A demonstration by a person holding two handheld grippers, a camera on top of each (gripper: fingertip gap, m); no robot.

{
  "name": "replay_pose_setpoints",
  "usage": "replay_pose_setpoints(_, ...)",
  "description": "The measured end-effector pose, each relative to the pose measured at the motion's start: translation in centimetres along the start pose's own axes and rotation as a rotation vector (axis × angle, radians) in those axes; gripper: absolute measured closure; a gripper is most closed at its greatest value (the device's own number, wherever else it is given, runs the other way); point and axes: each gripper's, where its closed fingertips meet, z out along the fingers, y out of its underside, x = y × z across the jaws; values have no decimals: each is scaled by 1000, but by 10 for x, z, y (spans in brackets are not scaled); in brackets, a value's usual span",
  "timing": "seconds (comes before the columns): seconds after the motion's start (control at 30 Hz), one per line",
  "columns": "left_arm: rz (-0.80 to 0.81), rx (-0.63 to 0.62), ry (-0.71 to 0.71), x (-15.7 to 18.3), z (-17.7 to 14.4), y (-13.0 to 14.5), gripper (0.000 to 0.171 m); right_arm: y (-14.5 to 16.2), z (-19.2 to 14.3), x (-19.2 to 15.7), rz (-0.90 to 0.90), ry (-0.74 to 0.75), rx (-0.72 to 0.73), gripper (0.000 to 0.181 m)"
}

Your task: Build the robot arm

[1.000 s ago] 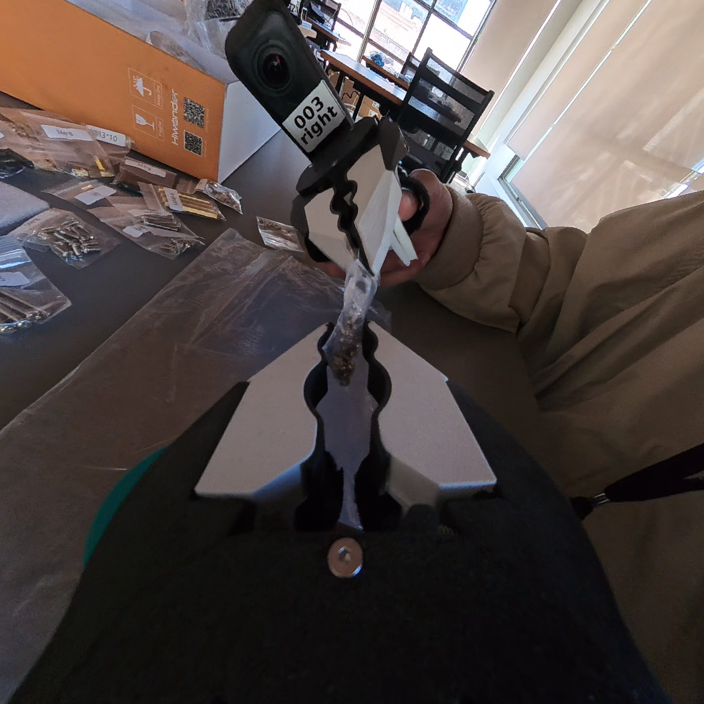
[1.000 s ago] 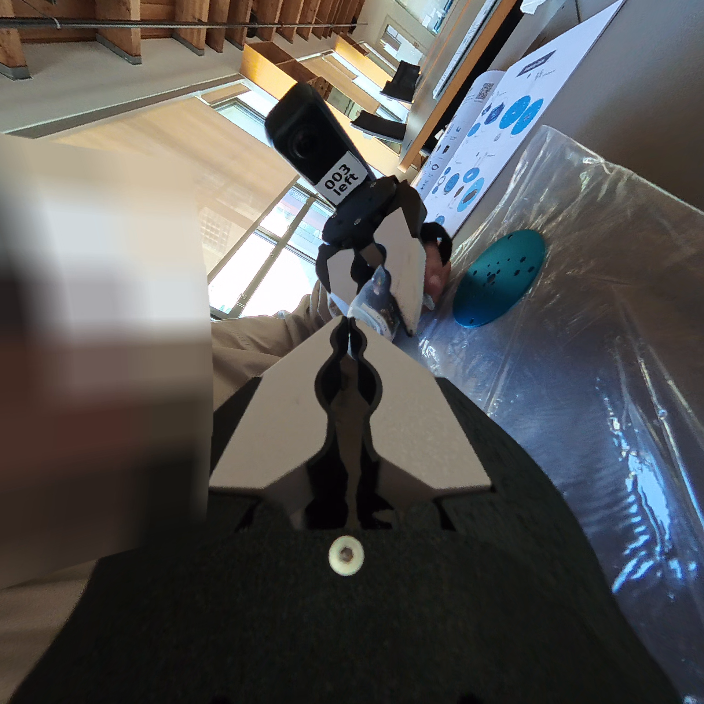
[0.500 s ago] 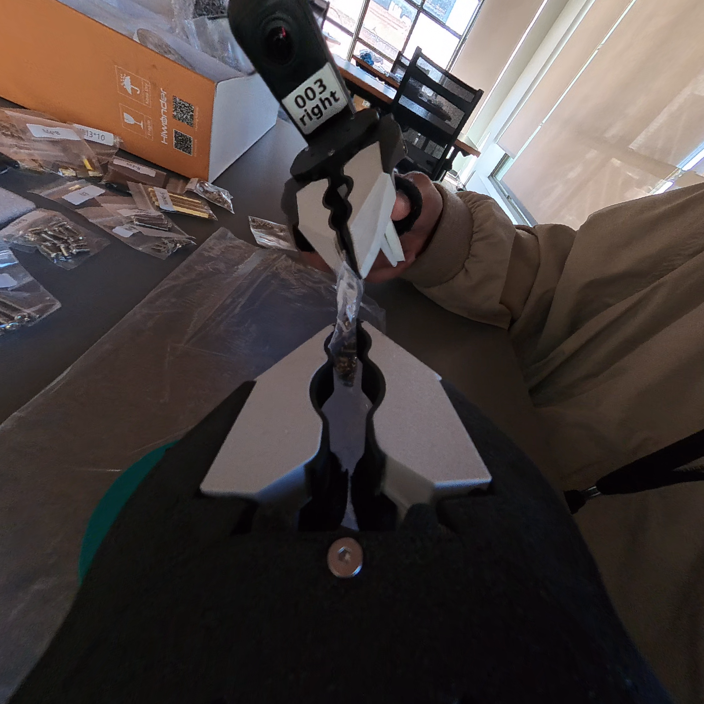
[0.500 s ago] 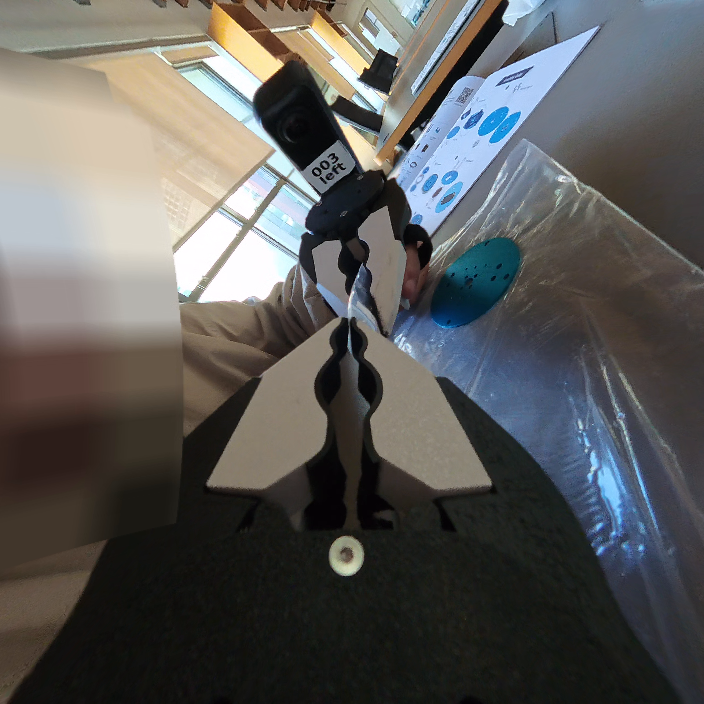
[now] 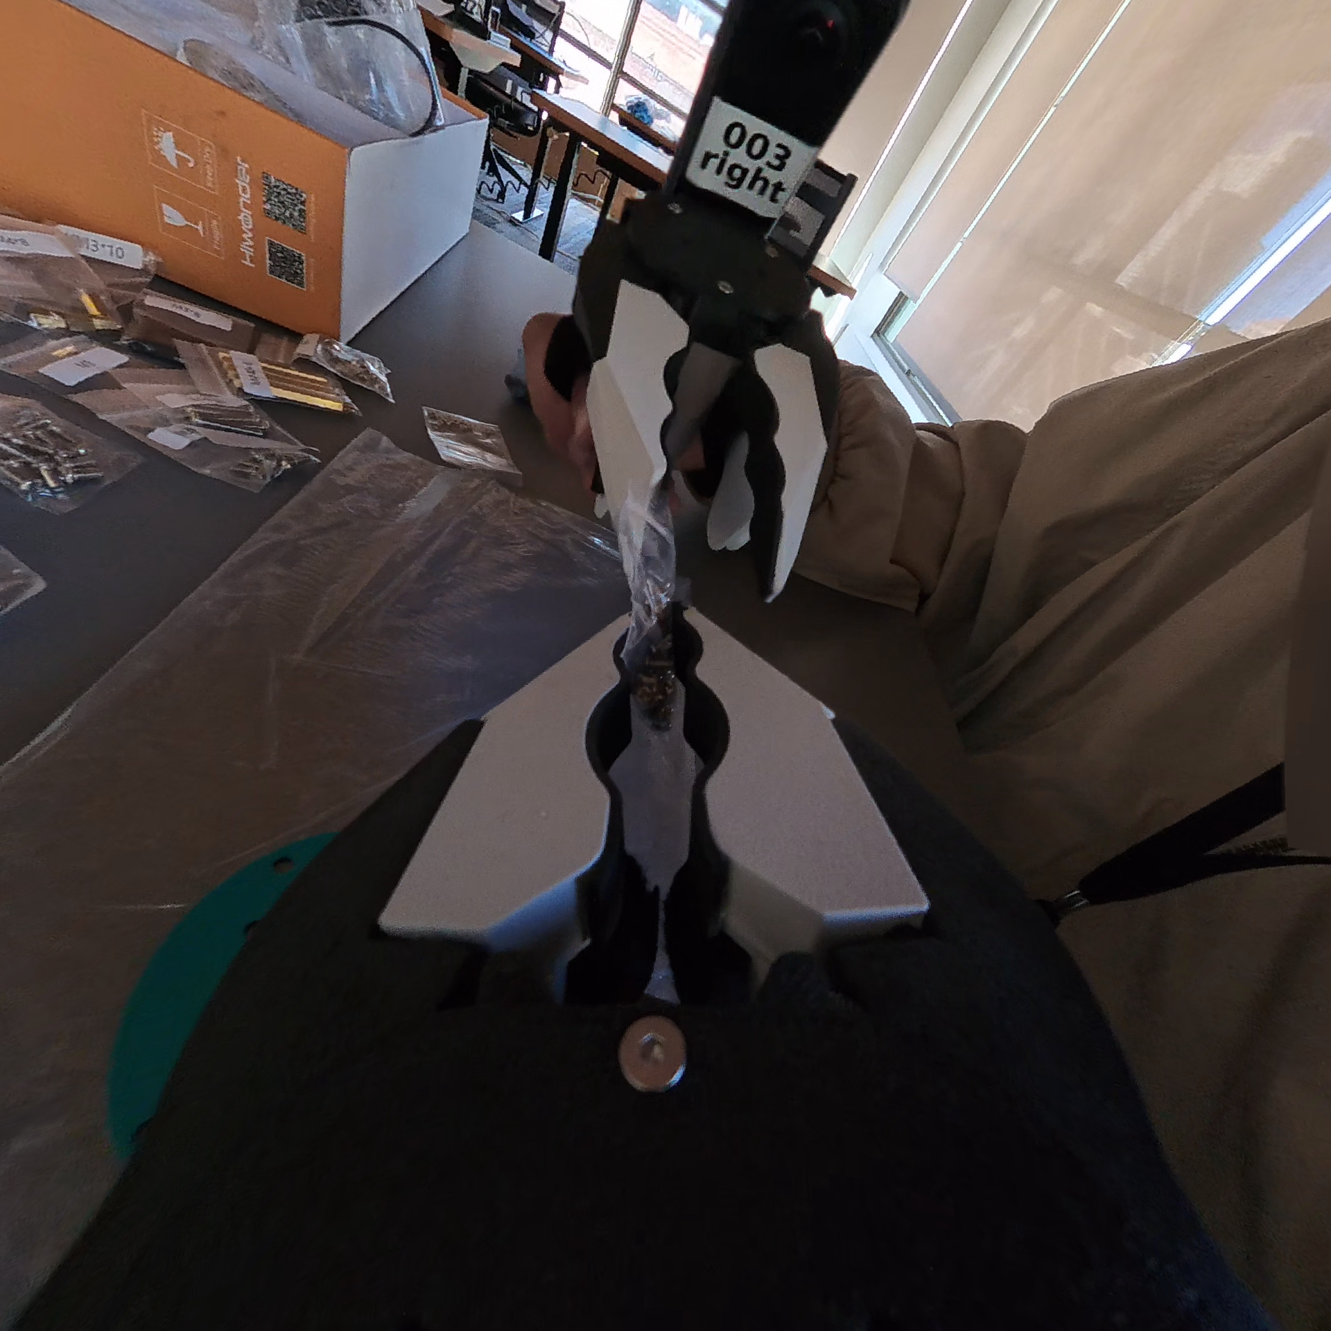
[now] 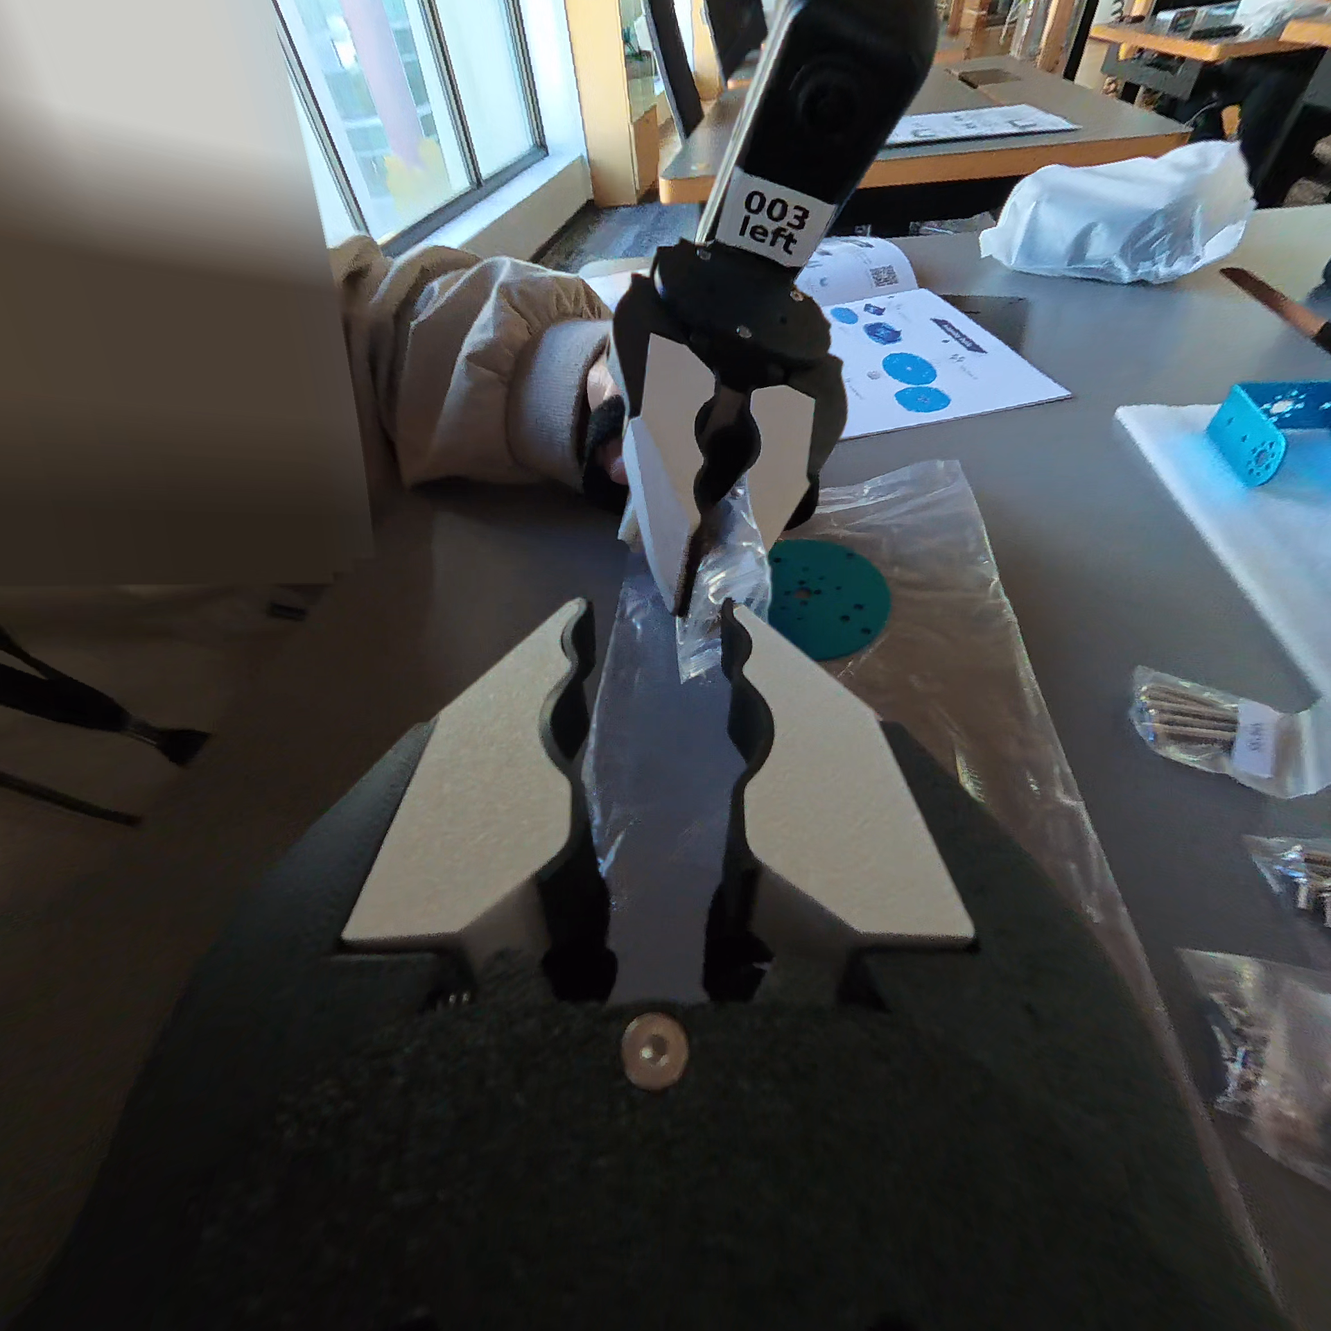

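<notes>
The small clear bag of screws (image 5: pixel 652 648) hangs in the air above the grey table (image 5: pixel 446 346), over a large sheet of clear plastic (image 5: pixel 324 612) that lies flat there. An orange box (image 5: pixel 180 166) stands at the table's far edge with labelled packets of hardware (image 5: pixel 238 432) spread before it. An open booklet (image 6: pixel 936 360) and a blue metal bracket (image 6: pixel 1253 439) lie on the other side. A teal disc (image 6: pixel 828 598) with small holes rests under the plastic, just beyond the grippers.

The left gripper (image 5: pixel 666 634) is clenched on the bag's lower, screw-filled part, which shows dark between its fingers. The right gripper (image 6: pixel 655 612), clamped on the bag's upper end half a second ago, now has its jaws parted. The bag's crumpled top only brushes one of its fingers (image 6: pixel 749 648). So the bag is now borne by the left gripper alone, and both tools have tilted towards level.
</notes>
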Motion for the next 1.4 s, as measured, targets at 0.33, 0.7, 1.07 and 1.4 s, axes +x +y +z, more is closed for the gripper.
replay_pose_setpoints(0.33,38,-57,-87,-11,1,7,165,14,0,6,-8,29,-68,151)
replay_pose_setpoints(0.7,63,-110,-137,-16,3,13,165,22,6,4,-27,19,-88,146)
replay_pose_setpoints(1.07,56,-106,-137,-17,2,13,165,21,7,2,-11,-1,-75,145)
replay_pose_setpoints(1.4,53,-106,-134,-16,2,13,165,18,1,3,-15,2,-70,147)
